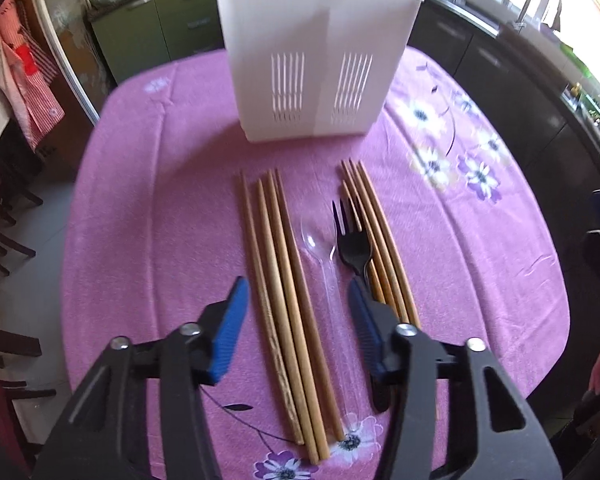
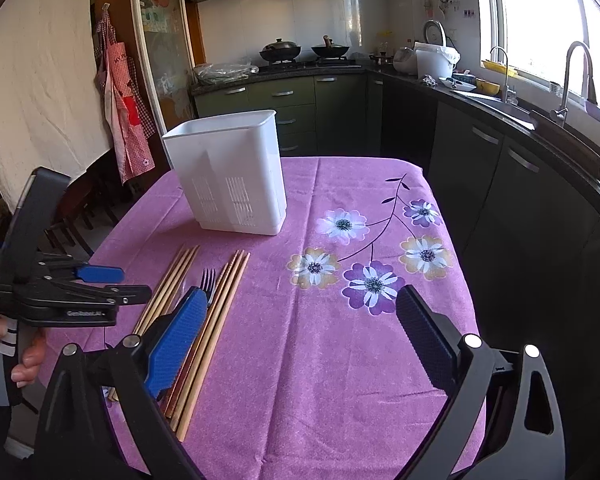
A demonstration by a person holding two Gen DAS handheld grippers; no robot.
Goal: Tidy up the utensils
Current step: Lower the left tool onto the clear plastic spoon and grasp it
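Kitchen cabinets, a hob with two woks and a sink under a bright window surround a table spread with a purple flowered tablecloth [image 2: 340,360]. Over its near edge the left gripper [image 1: 296,292] is angled steeply downward, its blue pads parted; between them, untouched, lie four wooden chopsticks [image 1: 284,300] and a clear plastic spoon [image 1: 320,256]. A black fork [image 1: 352,240] is seen just past the right-hand pad, partly resting on a second bundle of chopsticks [image 1: 374,232]. Nothing is gripped. In the right wrist view this gripper is held by a hand [image 2: 28,356] at the left edge, and small white lettering on its black body is too blurred to be read with certainty.

The right gripper [image 2: 300,304] is tilted down less steeply, its jaws spread wide over bare cloth, with nothing between them; its left pad overlaps the fork and chopsticks in the view.

Beyond the utensils a white slotted utensil holder [image 2: 236,176] stands upright; a divider is visible through its wall, but its contents cannot be made out.
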